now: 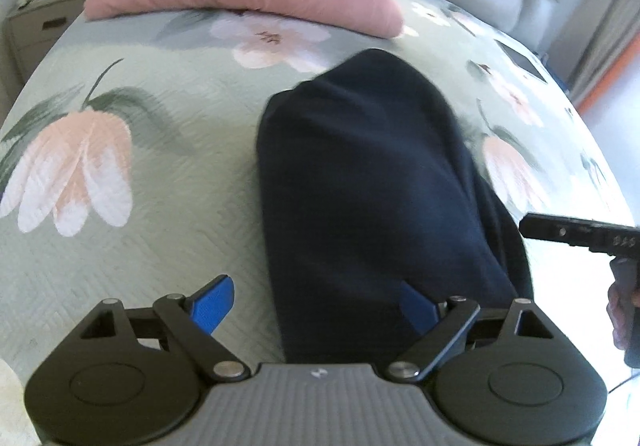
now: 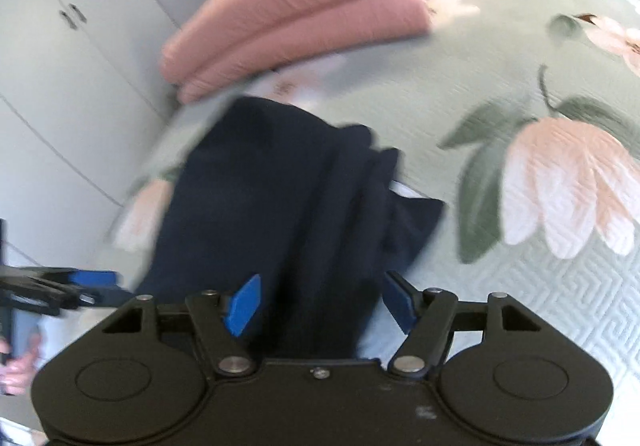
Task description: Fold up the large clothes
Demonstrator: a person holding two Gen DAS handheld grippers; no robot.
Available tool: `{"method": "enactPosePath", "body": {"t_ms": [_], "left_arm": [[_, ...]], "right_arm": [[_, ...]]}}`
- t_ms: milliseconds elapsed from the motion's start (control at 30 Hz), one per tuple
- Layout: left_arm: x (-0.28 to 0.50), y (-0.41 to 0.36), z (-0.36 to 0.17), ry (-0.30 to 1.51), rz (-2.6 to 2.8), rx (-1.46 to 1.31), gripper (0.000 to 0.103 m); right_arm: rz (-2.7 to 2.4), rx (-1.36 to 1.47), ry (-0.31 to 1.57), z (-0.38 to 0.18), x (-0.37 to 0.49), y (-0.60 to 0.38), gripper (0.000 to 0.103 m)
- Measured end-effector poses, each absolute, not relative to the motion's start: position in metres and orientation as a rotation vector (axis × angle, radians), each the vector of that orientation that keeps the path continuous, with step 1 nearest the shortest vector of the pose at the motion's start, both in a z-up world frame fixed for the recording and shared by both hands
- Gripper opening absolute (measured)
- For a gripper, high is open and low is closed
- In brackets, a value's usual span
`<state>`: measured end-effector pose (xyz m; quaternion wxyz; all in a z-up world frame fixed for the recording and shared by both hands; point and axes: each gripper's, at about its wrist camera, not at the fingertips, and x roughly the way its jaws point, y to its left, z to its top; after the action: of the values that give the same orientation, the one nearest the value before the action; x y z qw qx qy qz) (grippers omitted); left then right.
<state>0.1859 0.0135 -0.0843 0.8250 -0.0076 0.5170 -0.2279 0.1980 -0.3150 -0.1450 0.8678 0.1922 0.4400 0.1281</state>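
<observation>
Here both tongs, left (image 1: 316, 306) and right (image 2: 320, 306), gape wide around the navy garment (image 1: 368, 181).

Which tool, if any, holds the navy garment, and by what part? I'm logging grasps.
Neither tool, as far as shows: the left tool and right tool both stand open around the garment's near edge.

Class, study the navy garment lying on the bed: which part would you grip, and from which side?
Grip the navy garment at its near edge, coming from the viewer's side: it runs lengthwise away and that end lies between the open fingers of each claw, left and right.
</observation>
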Motion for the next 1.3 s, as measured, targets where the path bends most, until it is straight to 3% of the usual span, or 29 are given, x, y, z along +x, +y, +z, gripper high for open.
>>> {"method": "enactPosePath", "body": {"t_ms": [133, 267, 333, 367, 467, 567, 633, 700, 800, 1000, 1300], "left_arm": [[0.162, 0.004, -0.085, 1.115, -0.57, -0.017, 0.092], [0.147, 0.0, -0.125, 1.213, -0.573, 0.026, 0.091], [0.141, 0.008, -0.144, 1.218, -0.552, 0.024, 0.102], [0.14, 0.016, -0.149, 1.221, -0.547, -0.026, 0.103], [0.138, 0.035, -0.156, 1.261, -0.525, -0.141, 0.103], [0.125, 0.033, -0.147, 1.228, -0.502, -0.081, 0.102], [0.118, 0.028, -0.137, 1.217, -0.468, -0.043, 0.099], [0.113, 0.022, -0.124, 1.209, -0.429, -0.018, 0.095], [0.103, 0.013, -0.103, 1.203, -0.36, -0.012, 0.093], [0.082, -0.002, -0.061, 1.106, -0.279, 0.089, 0.097], [0.069, -0.018, -0.06, 1.107, -0.273, 0.16, 0.098]], "right_arm": [[0.344, 0.325, 0.918, -0.134, 0.186, -0.278, 0.098], [0.341, 0.211, 1.042, -0.174, 0.172, -0.25, 0.098], [0.331, 0.258, 1.057, -0.198, 0.168, -0.261, 0.098], [0.337, 0.307, 1.043, -0.205, 0.166, -0.27, 0.098], [0.318, 0.313, 1.042, -0.204, 0.161, -0.281, 0.09], [0.275, 0.203, 1.054, -0.205, 0.162, -0.279, 0.09], [0.147, 0.091, 1.077, -0.202, 0.161, -0.277, 0.1], [0.04, -0.022, 1.068, -0.193, 0.156, -0.275, 0.099], [0.021, 0.065, 1.019, -0.168, 0.141, -0.285, 0.099], [0.088, 0.208, 0.929, -0.124, 0.102, -0.272, 0.101], [0.171, 0.129, 1.006, -0.131, 0.107, -0.224, 0.101]]}}
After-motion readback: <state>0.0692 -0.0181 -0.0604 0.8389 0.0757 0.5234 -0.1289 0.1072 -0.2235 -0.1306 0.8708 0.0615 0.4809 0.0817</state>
